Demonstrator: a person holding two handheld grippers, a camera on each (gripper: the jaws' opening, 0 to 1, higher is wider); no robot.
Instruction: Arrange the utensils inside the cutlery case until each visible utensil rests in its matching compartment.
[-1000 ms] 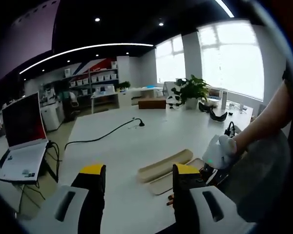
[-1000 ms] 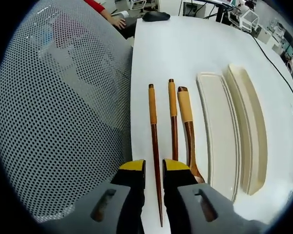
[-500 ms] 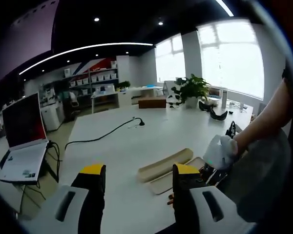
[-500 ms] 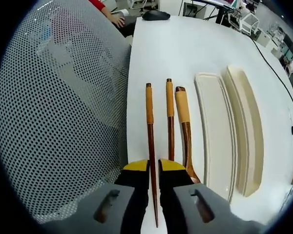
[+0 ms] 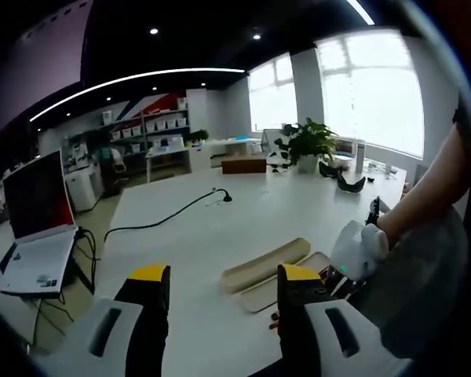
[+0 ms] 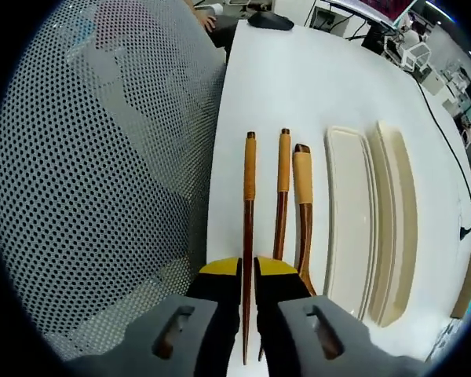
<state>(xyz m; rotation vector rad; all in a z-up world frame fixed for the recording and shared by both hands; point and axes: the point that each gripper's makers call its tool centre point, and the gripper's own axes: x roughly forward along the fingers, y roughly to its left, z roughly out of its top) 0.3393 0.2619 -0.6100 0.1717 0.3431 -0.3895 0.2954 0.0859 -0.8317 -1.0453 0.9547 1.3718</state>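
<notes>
Three utensils lie beside the cutlery case [image 6: 347, 212], and the right gripper [image 6: 247, 271] pinches the leftmost chopstick [image 6: 249, 212], seemingly ready to lift it caseward, while the left gripper [image 5: 224, 276] hovers agape

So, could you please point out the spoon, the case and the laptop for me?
spoon [image 6: 302, 177], right gripper view, on its tan wrapped handle.
case [image 6: 347, 206], right gripper view, on the flat floor of the nearer tray.
laptop [image 5: 37, 195], left gripper view, on its dark screen.
</notes>
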